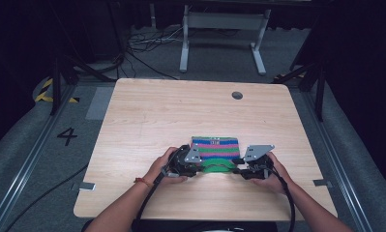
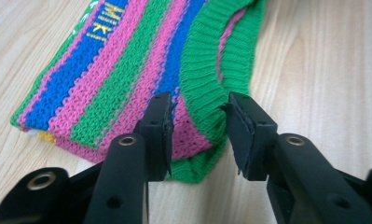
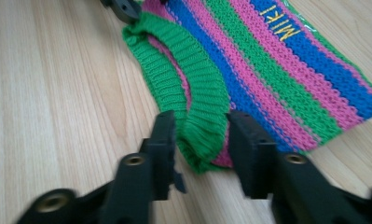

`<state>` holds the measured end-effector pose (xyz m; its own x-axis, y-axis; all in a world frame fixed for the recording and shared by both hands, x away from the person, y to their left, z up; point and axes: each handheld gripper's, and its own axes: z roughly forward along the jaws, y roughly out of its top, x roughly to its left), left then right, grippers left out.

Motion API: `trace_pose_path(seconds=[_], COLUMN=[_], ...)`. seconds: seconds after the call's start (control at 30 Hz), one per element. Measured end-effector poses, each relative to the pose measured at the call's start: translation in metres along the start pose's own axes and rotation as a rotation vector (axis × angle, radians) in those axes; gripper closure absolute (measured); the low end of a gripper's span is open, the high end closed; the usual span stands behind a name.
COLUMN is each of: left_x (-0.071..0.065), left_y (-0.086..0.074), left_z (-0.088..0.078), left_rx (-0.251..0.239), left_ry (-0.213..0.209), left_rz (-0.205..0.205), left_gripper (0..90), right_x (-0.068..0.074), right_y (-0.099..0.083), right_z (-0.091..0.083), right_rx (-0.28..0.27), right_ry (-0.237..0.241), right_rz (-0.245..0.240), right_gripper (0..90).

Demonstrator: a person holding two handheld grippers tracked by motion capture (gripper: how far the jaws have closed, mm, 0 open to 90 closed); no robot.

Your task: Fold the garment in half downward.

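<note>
Left gripper point(image 1: 196, 165) is seen with jaws parted, the green ribbed band point(image 2: 204, 93) of the striped knit piece point(image 1: 215, 147) lying loose between them, unpinched. That piece lies at twelve o'clock, long axis running nine to three (both hands equally near). Right gripper point(image 1: 238, 169) is likewise slack around the band's other end. Counted: one knit piece, two grippers.

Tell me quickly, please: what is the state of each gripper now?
Left gripper: open, jaws on either side of the striped knit piece, not pressing it.
Right gripper: open, jaws around its green ribbed edge.
</note>
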<state>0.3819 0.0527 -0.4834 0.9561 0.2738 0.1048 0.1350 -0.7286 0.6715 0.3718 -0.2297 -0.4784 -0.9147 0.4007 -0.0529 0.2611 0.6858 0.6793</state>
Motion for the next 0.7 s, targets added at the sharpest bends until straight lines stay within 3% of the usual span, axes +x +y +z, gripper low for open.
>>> trace_pose_path(seconds=[0.07,0.13,0.33,0.43,0.53,0.7], left_x=[0.0,0.001,0.005,0.005,0.007,0.008], left_y=[0.0,0.0,-0.003,-0.007,-0.015,-0.03], left_z=[-0.002,-0.007,-0.027,-0.033,-0.044,-0.062], left_rx=[0.006,0.013,0.04,0.04,0.064,0.062], left_ry=[0.022,0.012,0.038,0.076,0.127,0.144], left_rz=[-0.012,-0.022,-0.052,-0.073,-0.123,-0.132], left_gripper=[51.0,49.8,39.3,31.4,28.6,28.4], right_x=[-0.001,-0.002,-0.005,-0.006,-0.006,-0.007], right_y=[0.002,0.002,0.004,0.0,-0.003,-0.012], right_z=[-0.005,-0.007,-0.02,-0.027,-0.031,-0.039], right_rx=[0.022,0.023,0.038,0.048,0.044,0.053], right_ry=[-0.029,-0.035,-0.1,-0.132,-0.146,-0.182], right_rz=[-0.016,-0.013,-0.01,-0.006,0.007,0.02], right_gripper=[48.2,46.5,38.0,34.9,33.2,29.6])
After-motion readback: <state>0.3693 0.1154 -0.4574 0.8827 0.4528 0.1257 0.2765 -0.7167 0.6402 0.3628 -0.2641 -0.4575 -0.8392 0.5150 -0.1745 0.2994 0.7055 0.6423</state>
